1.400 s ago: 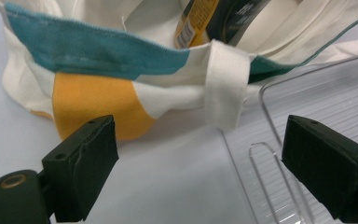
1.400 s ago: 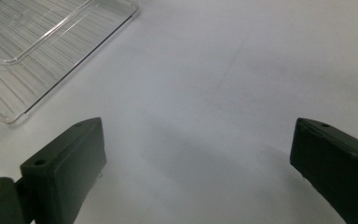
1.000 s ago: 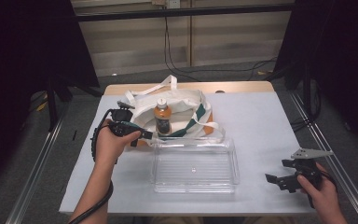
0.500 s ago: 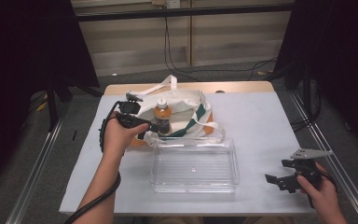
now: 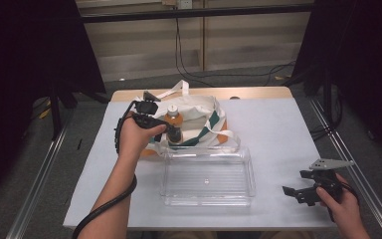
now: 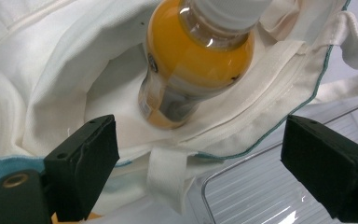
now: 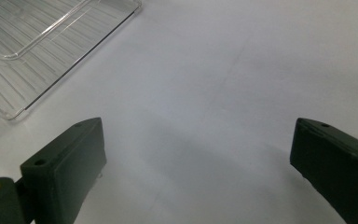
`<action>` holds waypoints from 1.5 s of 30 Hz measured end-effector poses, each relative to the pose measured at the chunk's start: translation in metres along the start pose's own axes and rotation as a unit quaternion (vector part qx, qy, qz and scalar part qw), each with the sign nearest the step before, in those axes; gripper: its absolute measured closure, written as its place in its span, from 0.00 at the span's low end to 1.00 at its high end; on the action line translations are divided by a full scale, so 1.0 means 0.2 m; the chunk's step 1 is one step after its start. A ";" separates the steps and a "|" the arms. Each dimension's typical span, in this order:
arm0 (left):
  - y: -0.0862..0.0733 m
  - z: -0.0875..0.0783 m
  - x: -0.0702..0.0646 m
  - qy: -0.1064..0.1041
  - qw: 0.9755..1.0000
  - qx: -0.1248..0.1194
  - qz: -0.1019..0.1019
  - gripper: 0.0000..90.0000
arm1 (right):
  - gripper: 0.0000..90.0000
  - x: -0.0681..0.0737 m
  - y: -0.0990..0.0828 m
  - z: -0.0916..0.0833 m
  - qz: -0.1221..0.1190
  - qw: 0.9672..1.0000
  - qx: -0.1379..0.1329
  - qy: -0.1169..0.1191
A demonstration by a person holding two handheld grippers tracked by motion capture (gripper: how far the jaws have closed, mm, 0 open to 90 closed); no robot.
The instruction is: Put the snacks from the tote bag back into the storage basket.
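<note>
This looks like a lab recording booth, not a home. A white table [image 5: 278, 129] stands between metal floor rails [image 5: 37, 174] and black curtains [image 5: 25, 50], with cables [image 5: 189, 59] hanging down a bare panelled wall [image 5: 144, 45] behind it.

Orange juice bottle [image 6: 191, 60], white cap, upright in cream tote bag [image 6: 51, 70]
</note>
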State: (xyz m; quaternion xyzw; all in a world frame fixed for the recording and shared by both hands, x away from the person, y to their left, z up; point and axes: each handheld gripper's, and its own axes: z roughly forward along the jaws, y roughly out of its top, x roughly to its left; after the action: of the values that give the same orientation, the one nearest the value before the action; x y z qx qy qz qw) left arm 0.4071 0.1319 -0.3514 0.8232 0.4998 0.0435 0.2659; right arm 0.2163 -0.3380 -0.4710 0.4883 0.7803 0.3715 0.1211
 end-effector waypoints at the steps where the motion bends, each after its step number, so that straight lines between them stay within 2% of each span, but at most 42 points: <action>1: 0.01 0.00 0.00 0.001 1.000 0.000 0.000 0.12 | 0.03 0.00 0.00 0.00 0.000 1.000 0.000 0.000; 9: 0.05 0.03 -0.02 0.006 1.000 0.008 0.000 0.12 | 0.03 0.00 0.00 0.00 -0.001 1.000 0.001 0.001; 12: 0.06 0.04 -0.03 0.010 1.000 0.010 -0.009 0.12 | 0.03 0.00 0.00 0.00 0.000 1.000 0.001 0.000; 15: 0.08 0.06 -0.02 0.012 1.000 0.016 -0.004 0.13 | 0.03 0.00 0.00 0.00 0.000 1.000 0.001 0.000; 18: 0.09 0.08 -0.03 0.016 1.000 0.018 -0.016 0.13 | 0.03 0.00 0.00 0.00 0.000 1.000 0.001 0.000; 28: 0.13 0.12 -0.04 0.023 0.999 0.027 -0.023 0.14 | 0.03 0.00 0.00 -0.01 -0.003 1.000 0.001 0.001; 31: 0.14 0.14 -0.04 0.024 0.999 0.027 -0.031 0.16 | 0.03 0.00 0.00 -0.01 -0.005 1.000 0.001 0.002; 32: 0.14 0.14 -0.04 0.029 0.999 0.029 -0.026 0.16 | 0.03 0.00 0.00 -0.01 -0.005 1.000 0.001 0.002; 34: 0.14 0.15 -0.04 0.029 0.999 0.027 -0.030 0.16 | 0.03 0.00 0.00 -0.01 -0.004 1.000 0.000 0.001; 40: 0.17 0.16 -0.05 0.036 0.999 0.031 -0.026 0.16 | 0.03 0.00 0.00 -0.01 -0.002 1.000 0.003 0.001; 45: 0.18 0.18 -0.05 0.041 0.998 0.037 -0.037 0.16 | 0.03 0.00 -0.01 -0.01 -0.002 1.000 0.004 0.003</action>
State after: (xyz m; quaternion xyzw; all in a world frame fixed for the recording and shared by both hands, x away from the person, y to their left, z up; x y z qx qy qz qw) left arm 0.4430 0.0964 -0.3628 0.8110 0.5418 0.0488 0.2155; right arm 0.2145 -0.3384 -0.4707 0.4861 0.7832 0.3694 0.1176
